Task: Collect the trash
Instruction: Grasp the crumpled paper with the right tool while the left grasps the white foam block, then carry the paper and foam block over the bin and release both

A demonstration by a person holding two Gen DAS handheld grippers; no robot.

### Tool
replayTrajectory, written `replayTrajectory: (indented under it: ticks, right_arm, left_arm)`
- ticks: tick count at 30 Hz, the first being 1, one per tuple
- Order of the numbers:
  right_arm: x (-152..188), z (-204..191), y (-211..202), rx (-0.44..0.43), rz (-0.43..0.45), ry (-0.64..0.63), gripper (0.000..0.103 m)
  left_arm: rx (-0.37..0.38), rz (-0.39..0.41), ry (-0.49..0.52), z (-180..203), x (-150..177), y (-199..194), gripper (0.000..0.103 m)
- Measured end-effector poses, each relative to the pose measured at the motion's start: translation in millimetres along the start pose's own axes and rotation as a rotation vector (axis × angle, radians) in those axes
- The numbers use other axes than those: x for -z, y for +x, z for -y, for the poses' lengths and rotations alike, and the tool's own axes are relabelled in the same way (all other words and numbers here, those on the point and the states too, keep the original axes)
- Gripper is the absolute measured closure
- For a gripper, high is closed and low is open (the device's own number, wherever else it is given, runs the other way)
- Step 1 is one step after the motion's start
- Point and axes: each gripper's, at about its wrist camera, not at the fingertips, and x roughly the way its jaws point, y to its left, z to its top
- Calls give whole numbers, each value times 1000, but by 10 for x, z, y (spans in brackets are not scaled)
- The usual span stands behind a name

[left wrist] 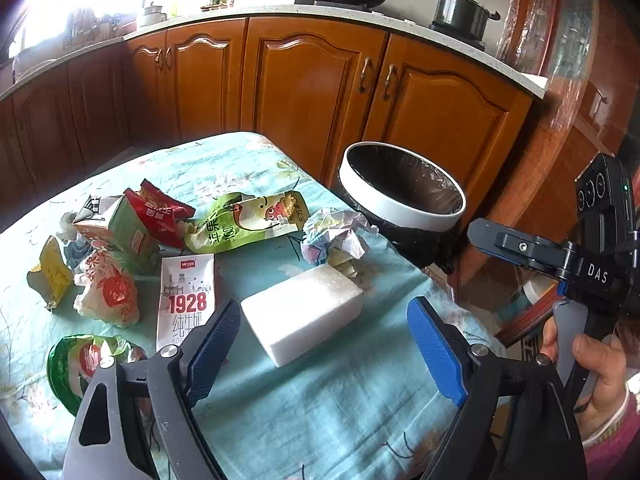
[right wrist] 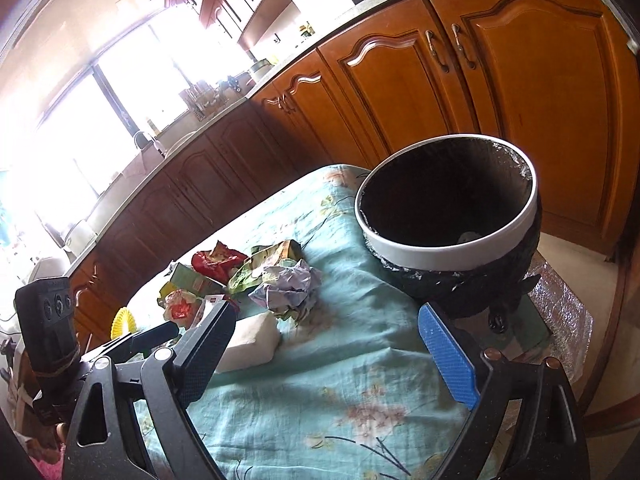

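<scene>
On the table [left wrist: 304, 420] nearly all the trash waits: wrappers [left wrist: 244, 220], crumpled paper [left wrist: 334, 236], foam block [left wrist: 302, 312]; bin [left wrist: 400, 204] far right looks almost empty, left gripper [left wrist: 324, 356] and right gripper [right wrist: 332, 356] wide open, holding nothing.

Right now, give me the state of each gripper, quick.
Left gripper: open, holding nothing; the white foam block lies on the table ahead of it.
Right gripper: open, holding nothing, near the trash bin.
</scene>
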Motion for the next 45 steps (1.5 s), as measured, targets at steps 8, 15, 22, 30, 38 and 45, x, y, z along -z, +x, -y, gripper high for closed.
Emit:
replayTrajectory:
  ticks: [8,15,22,30,38,45]
  right_arm:
    - [18,-150,282,-15,-57,-35,9]
    - [-74,-242,691,-5,-105,-80,26]
    - [-113,-210,1074,-20,-172,-78,43]
    - [-108,-165,988,-34,-161,-77,83]
    - [-123,-60,519,-19,-81,-60,83]
    - [-162,100,198,13,-33,-39,83]
  left_arm:
    - [-15,-26,156,-73,-31,77,12]
    - [-2,-83,163,-205,-146,358,12]
    - [-23,-146,202,-134,-206,609,17]
    - [-34,-141,288,45,-165,624,44]
    - [40,-126,96,-90,-179,433,88]
    - [21,-122,48,-92,-192,452,89]
